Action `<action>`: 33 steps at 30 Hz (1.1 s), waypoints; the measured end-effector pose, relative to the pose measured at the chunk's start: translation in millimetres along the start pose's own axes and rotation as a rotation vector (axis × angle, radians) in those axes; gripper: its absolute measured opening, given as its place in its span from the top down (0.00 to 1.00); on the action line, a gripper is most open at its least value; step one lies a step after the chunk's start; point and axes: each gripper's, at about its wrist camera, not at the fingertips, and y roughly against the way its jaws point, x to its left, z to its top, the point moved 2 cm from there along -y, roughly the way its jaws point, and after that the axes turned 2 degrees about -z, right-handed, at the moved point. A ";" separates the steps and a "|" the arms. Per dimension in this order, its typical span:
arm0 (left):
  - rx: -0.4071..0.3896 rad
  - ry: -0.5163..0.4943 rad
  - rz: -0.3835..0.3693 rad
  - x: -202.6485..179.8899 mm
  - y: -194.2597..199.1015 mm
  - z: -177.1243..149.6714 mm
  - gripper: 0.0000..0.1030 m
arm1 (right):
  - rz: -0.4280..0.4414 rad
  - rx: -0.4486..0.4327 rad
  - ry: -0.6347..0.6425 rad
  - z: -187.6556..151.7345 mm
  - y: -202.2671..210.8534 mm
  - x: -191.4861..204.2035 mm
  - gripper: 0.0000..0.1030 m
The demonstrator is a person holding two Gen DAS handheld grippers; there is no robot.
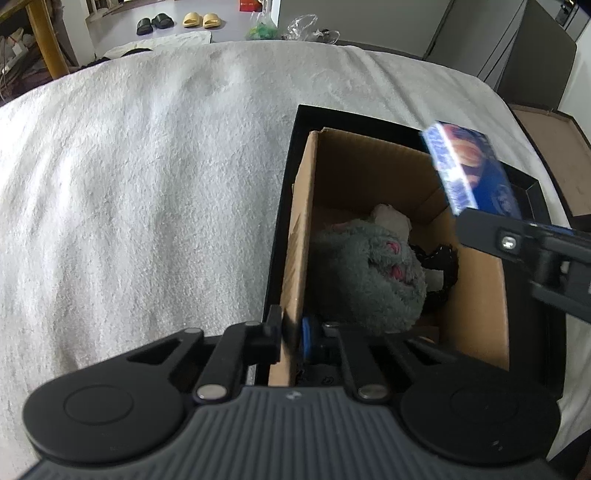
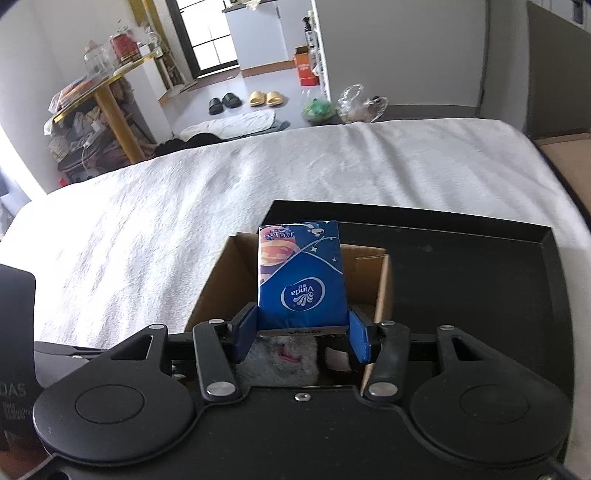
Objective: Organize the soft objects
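The left wall of the cardboard box [image 1: 295, 236] is pinched by the left gripper [image 1: 290, 338]. A blue tissue pack [image 2: 301, 275] is clamped in the right gripper [image 2: 301, 338], held above the box, where a grey plush toy [image 1: 369, 273] lies.

Soft daylight (window [image 2: 212, 35] glare), fisheye-bent edges, slight motion blur.
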 end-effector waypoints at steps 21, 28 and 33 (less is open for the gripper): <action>0.015 0.044 -0.033 7.2 1.8 3.2 0.90 | 0.046 0.029 0.000 -1.3 -9.0 8.4 0.43; 0.020 0.019 0.004 -0.1 8.8 3.4 0.87 | 0.019 0.036 -0.036 -11.6 5.3 -7.5 0.41; 0.014 0.010 0.016 -4.5 19.8 0.6 0.85 | 0.008 0.022 -0.061 -17.7 20.0 -19.3 0.33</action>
